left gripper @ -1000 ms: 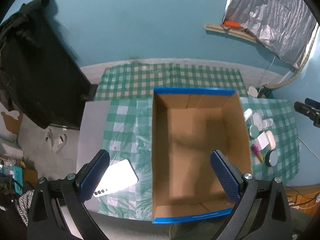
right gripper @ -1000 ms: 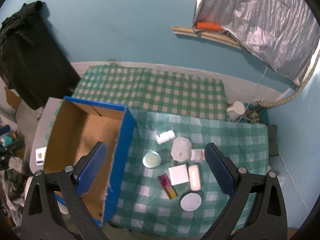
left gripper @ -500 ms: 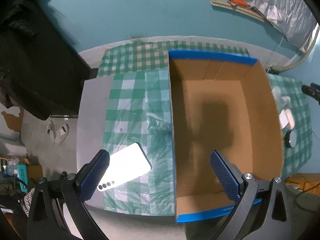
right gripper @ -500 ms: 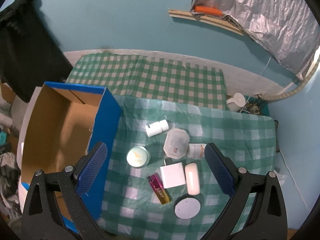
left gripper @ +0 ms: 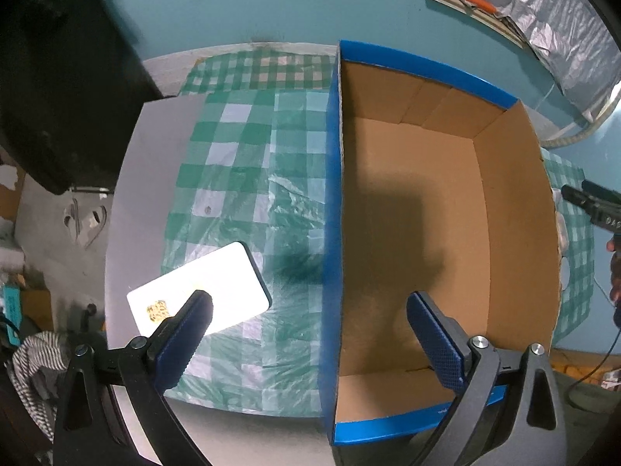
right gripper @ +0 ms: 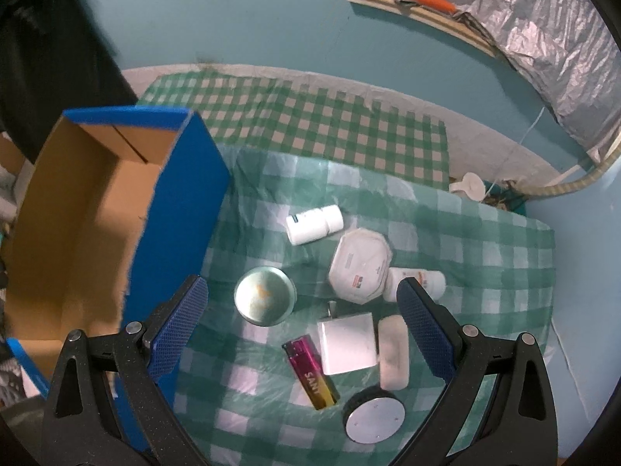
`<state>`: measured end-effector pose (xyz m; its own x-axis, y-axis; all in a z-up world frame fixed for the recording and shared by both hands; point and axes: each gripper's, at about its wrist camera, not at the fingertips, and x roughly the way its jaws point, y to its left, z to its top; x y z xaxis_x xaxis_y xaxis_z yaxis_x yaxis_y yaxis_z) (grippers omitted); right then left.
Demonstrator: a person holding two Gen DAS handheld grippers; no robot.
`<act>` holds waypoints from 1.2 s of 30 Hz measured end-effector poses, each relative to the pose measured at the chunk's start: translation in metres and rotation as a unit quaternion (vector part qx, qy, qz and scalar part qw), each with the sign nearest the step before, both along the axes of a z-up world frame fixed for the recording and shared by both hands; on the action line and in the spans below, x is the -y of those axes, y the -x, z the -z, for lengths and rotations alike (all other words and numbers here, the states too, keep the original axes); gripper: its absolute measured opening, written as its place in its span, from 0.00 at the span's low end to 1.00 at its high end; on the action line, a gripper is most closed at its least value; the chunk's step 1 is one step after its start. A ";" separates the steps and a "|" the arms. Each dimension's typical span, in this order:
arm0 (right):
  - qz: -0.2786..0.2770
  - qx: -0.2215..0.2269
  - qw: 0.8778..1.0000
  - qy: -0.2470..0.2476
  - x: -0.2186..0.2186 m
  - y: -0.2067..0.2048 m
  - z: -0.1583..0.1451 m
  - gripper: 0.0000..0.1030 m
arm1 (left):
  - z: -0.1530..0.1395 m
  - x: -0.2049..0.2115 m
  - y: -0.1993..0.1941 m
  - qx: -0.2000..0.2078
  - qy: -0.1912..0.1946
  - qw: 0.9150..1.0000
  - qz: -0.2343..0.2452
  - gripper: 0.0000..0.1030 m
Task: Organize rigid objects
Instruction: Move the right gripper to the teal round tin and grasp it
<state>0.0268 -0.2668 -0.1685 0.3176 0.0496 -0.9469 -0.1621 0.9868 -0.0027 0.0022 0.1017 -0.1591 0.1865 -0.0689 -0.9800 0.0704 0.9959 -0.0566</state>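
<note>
An empty blue-edged cardboard box (left gripper: pixel 504 209) stands on the green checked cloth; it also shows in the right wrist view (right gripper: pixel 186 209). A white phone (left gripper: pixel 217 279) lies left of the box. My left gripper (left gripper: pixel 310 306) is open and empty, above the box's left wall, its left finger over the phone. My right gripper (right gripper: pixel 302 299) is open and empty above a cluster: green round tin (right gripper: pixel 265 301), white bottle (right gripper: pixel 314 224), octagonal white container (right gripper: pixel 359 266), white charger (right gripper: pixel 346 343), pink-gold lighter (right gripper: pixel 310 376), white oblong case (right gripper: pixel 393 351), round black-rimmed disc (right gripper: pixel 373 419).
Another white bottle (right gripper: pixel 417 281) lies behind my right finger. A checked cloth (right gripper: pixel 318 124) covers the far table by the teal wall. A white cup (right gripper: pixel 471 186) sits at the back right. A dark mass (left gripper: pixel 58 77) stands left. The right gripper's tip (left gripper: pixel 590 206) shows beyond the box.
My left gripper has moved left and lower, toward the phone and the box's left wall. My right gripper has come down closer over the small objects.
</note>
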 end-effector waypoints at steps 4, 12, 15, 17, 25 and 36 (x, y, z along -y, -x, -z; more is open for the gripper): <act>-0.001 -0.013 1.000 0.010 -0.002 -0.002 0.017 0.96 | 0.010 0.002 0.002 -0.011 -0.003 1.000 0.009 0.74; -0.017 -0.022 0.999 0.015 -0.010 -0.001 0.038 0.88 | 0.026 0.011 0.008 -0.037 -0.030 0.998 0.029 0.43; -0.024 -0.024 0.999 0.012 -0.014 -0.002 0.044 0.86 | 0.031 0.011 0.009 -0.047 -0.028 0.998 0.029 0.34; -0.030 -0.025 0.999 0.012 -0.017 -0.003 0.048 0.84 | 0.032 0.011 0.009 -0.050 -0.027 0.998 0.028 0.30; -0.047 -0.039 0.998 0.011 -0.035 -0.008 0.065 0.66 | 0.034 0.012 0.010 -0.053 -0.029 0.998 0.028 0.24; -0.045 -0.054 0.997 -0.002 -0.034 -0.006 0.069 0.43 | 0.035 0.016 0.010 -0.056 -0.025 0.997 0.042 0.15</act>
<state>0.0330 -0.2328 -0.2374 0.2074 0.0763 -0.9753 -0.2498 0.9680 0.0226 -0.0081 0.0853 -0.1940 0.0712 -0.0302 -0.9970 0.1495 0.9886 -0.0192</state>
